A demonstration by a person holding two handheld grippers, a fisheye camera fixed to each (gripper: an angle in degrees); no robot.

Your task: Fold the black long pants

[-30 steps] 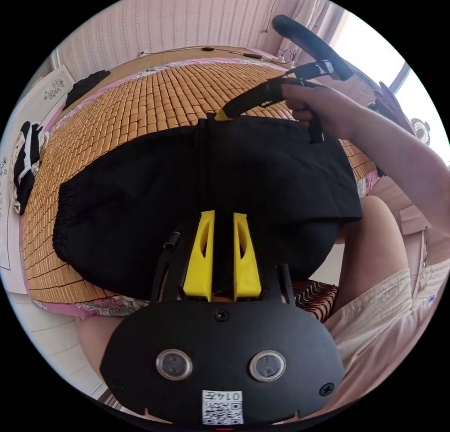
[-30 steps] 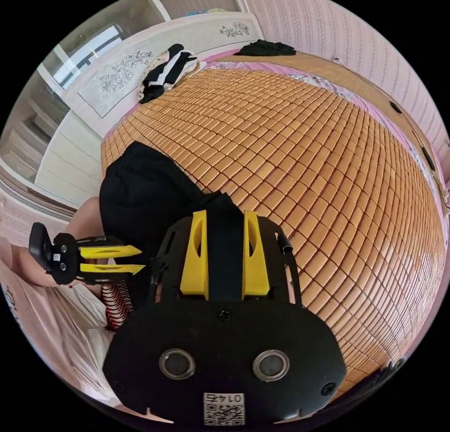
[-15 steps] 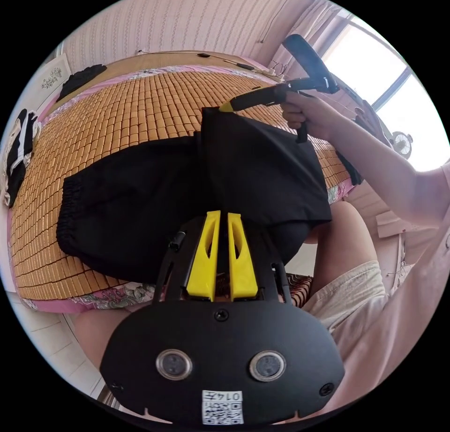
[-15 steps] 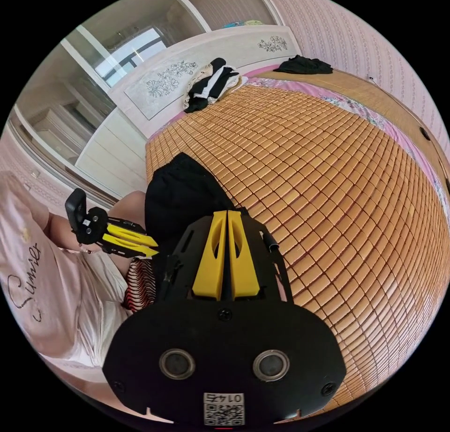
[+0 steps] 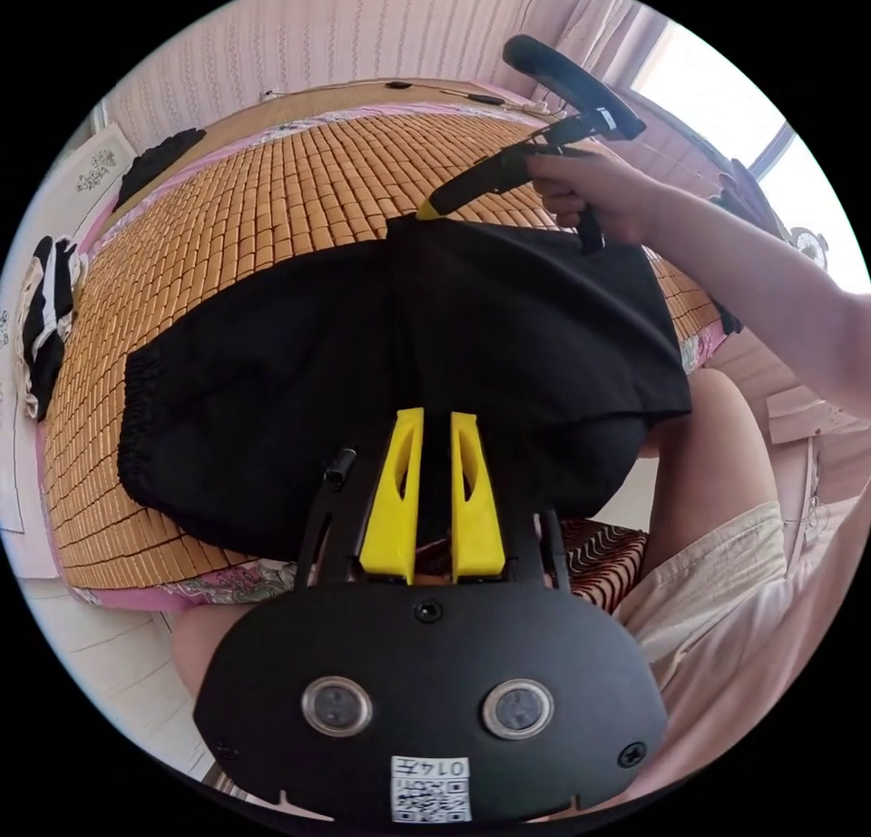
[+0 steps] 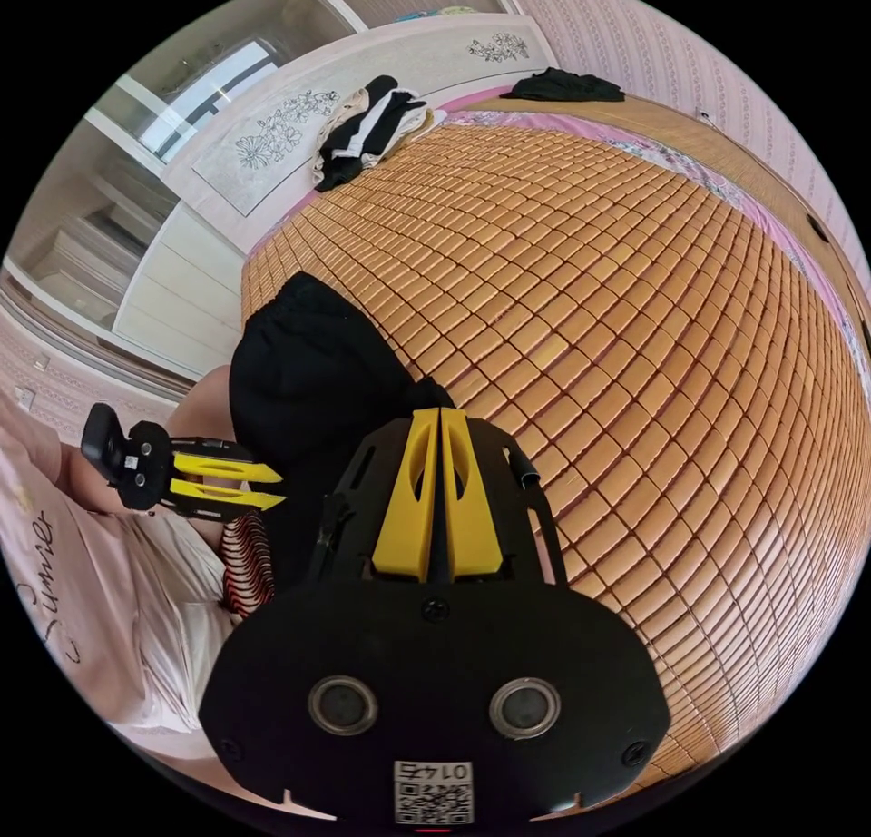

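The black pants (image 5: 272, 374) lie across the near side of a bamboo mat (image 5: 272, 192), elastic waist to the left and one edge hanging over the bed's side. My left gripper (image 5: 435, 419) stands at that near edge, its yellow jaws a little apart with black cloth between them. At the pants' far edge my right gripper (image 5: 426, 211), held in a hand, is shut on a fold. In the right gripper view the right gripper (image 6: 440, 415) has its jaws together over the pants (image 6: 299, 374), and the left gripper (image 6: 277, 486) points at the cloth from the left.
A black-and-white pile of clothes (image 6: 363, 129) lies by the headboard (image 6: 299, 120), and a dark garment (image 6: 562, 83) lies at the mat's (image 6: 635, 329) far corner. The person's bare leg (image 5: 717, 474) and a red striped seat (image 5: 608, 556) are against the bed's side.
The right gripper, which had raised the fold, has come back down with the cloth. The left gripper's jaws have parted a little from their nearly closed stand half a second ago.
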